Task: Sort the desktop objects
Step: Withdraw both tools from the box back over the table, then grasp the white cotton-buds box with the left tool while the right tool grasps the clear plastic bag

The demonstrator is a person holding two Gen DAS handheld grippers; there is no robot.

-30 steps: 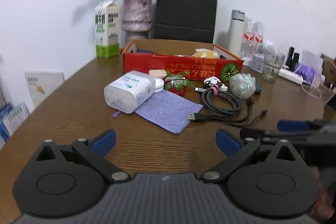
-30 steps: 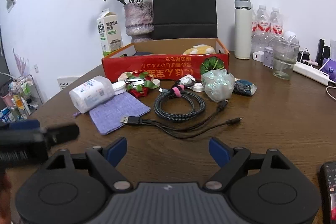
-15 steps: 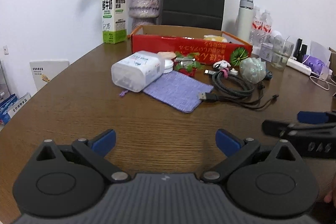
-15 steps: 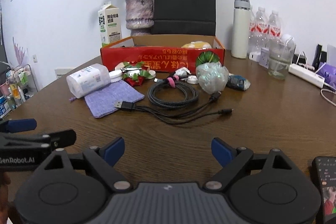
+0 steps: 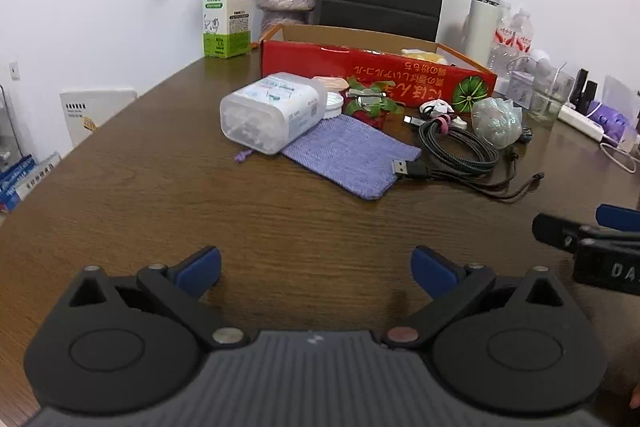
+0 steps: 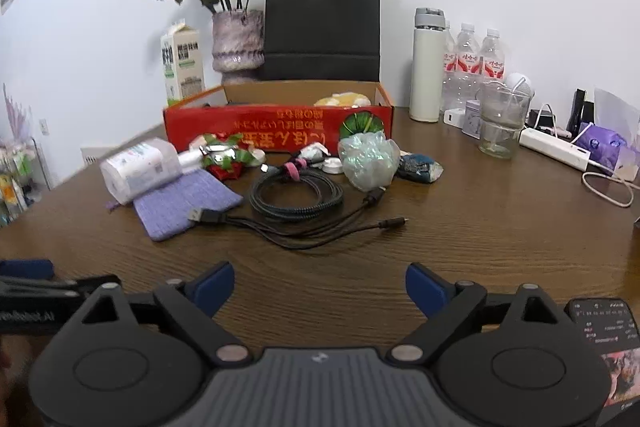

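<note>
Both claws wide apart, empty, low over the worktop (image 5: 160, 187).
My left claw (image 5: 316, 269) and right claw (image 6: 320, 281) face the pouch (image 5: 348, 155), cable (image 6: 296, 193) and red box (image 6: 276, 133) mid-frame.

One red cardboard box (image 6: 276, 137), one clear plastic container (image 6: 138, 171), one purple cloth pouch (image 6: 184, 203), one coiled cable (image 6: 296, 193) and one crumpled plastic bag (image 6: 368, 159) are being counted on the bench (image 6: 480, 227). Behind them, three water bottles (image 6: 468, 67), one white flask (image 6: 427, 63), one milk carton (image 6: 182, 61), one vase (image 6: 237, 41) and one black paper bag (image 6: 323, 23) are being seen.
</note>
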